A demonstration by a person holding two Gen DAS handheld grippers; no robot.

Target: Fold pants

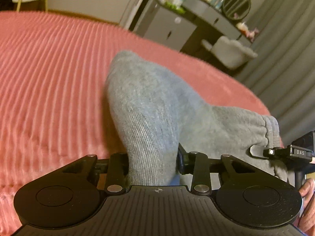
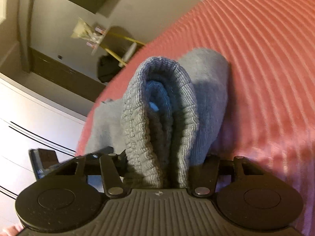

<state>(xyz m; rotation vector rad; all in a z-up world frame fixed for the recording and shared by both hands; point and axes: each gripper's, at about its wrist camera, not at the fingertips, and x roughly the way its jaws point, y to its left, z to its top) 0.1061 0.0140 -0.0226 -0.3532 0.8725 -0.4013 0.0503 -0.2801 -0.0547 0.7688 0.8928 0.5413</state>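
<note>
Jaws of left gripper [image 1: 152, 163] and right gripper [image 2: 167, 169] both clamp grey sweatpants [image 1: 157, 106] above bed [image 1: 49, 68]; fold just begun, unfinished.

We count one pair of grey pants [image 1: 149, 106] on one pink bedspread [image 1: 49, 74]. We see two grippers, the left gripper [image 1: 152, 163] and the right gripper [image 2: 166, 169].

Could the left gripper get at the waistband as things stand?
Probably not: the left gripper is clamped on a fold of the pants, and the right gripper already grips the waistband.
</note>
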